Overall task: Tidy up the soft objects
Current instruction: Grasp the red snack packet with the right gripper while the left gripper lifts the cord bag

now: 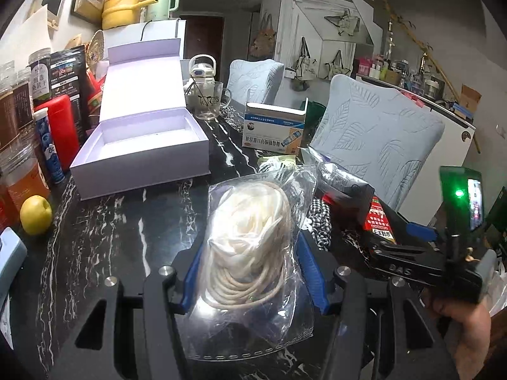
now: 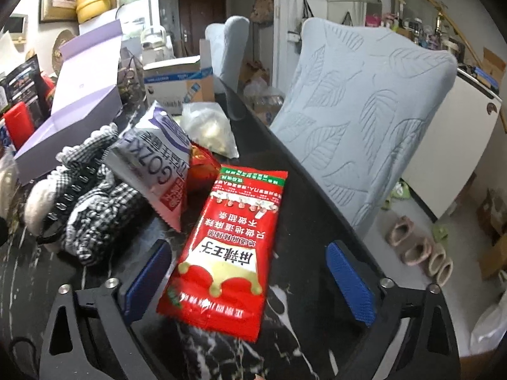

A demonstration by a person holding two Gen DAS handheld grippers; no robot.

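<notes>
My left gripper [image 1: 250, 272] is shut on a clear plastic bag of cream cord and cloth [image 1: 250, 240], held above the black marble table [image 1: 104, 240]. An open white gift box [image 1: 142, 145] stands ahead to the left. My right gripper [image 2: 250, 275] is open, its blue pads on either side of a red snack packet [image 2: 228, 250] that lies flat on the table; it also shows in the left wrist view [image 1: 408, 253]. To its left lie a black-and-white checked cloth item [image 2: 92, 209], a white and purple pouch [image 2: 158, 164] and a clear bag of white stuff [image 2: 209, 129].
Jars, a red box [image 1: 63, 126] and a yellow fruit [image 1: 35, 215] line the table's left side. A medicine box [image 1: 272, 129] and a glass cup [image 1: 207, 103] stand behind. Two blue-covered chairs [image 2: 364, 117] stand at the table's right edge. Slippers [image 2: 421, 253] lie on the floor.
</notes>
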